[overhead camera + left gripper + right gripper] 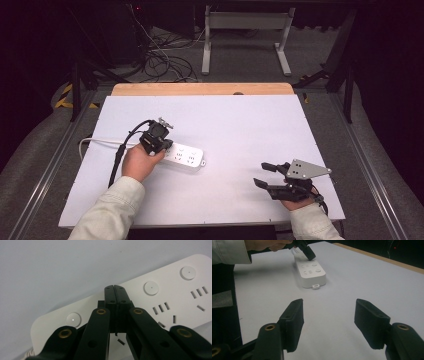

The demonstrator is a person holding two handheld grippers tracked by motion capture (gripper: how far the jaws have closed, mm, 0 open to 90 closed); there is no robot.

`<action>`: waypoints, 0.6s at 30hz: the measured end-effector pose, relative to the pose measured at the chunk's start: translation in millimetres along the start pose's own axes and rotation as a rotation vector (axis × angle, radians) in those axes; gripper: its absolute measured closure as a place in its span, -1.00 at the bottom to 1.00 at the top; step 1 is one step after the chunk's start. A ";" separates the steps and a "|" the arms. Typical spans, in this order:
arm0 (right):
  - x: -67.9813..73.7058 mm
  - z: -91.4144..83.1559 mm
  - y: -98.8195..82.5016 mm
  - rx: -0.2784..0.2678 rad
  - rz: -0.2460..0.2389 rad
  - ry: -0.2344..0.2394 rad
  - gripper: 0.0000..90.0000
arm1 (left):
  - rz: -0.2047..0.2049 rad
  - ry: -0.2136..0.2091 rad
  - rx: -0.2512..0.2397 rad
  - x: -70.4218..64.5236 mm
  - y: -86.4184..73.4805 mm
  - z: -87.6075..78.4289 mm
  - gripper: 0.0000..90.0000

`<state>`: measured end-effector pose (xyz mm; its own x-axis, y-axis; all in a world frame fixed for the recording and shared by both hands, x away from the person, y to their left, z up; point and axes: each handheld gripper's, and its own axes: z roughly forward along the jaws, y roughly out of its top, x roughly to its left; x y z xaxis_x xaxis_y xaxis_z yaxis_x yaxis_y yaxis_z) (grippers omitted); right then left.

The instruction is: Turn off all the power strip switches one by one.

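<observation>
The white surface (240, 125) carries one thing worth attention, a white power strip (184, 155) that lies left of centre with its long axis running across the surface from left to right, its white cord (100, 142) trailing off toward the left edge. The left claw (159, 144) stands right over the strip's left end, the end where the cord comes in, and points down at its top face; in the left gripper view its jaws are pressed flat together with nothing between them, their joined tips just over the strip's face between two of its round white buttons (74, 319), (151, 288), with socket slots showing to either side. Whether the tips actually touch the plastic cannot be told. This looks like a poke with closed jaws at one of the switches, so what matters next is a small shift along the strip's length to bring the tips onto a button. The left hand (137, 164) is by far the nearer one. The right claw (264, 175) rests low near the front right of the surface, well apart from the strip, its jaws standing apart and gripping nothing; in the right gripper view it looks along the strip's length at the far end with its small hanging tab (315, 286).
</observation>
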<state>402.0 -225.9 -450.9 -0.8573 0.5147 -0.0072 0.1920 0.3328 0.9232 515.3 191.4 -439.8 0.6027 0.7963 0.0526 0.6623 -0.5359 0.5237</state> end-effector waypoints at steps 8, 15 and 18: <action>0.2 0.5 -0.1 0.003 0.001 0.003 -0.09 | -0.010 0.012 -0.031 -2.3 -3.7 0.7 1.00; 0.3 0.7 -0.1 0.004 0.000 0.002 -0.09 | 0.003 0.030 -0.039 -5.0 -2.0 2.4 1.00; 0.4 1.0 -0.2 0.006 -0.001 0.002 -0.09 | 0.019 0.051 -0.039 -10.9 0.6 4.8 1.00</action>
<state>402.1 -224.9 -451.4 -0.8587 0.5125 -0.0070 0.1944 0.3382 0.9208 511.3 181.0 -444.1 0.5906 0.8001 0.1056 0.6325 -0.5401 0.5552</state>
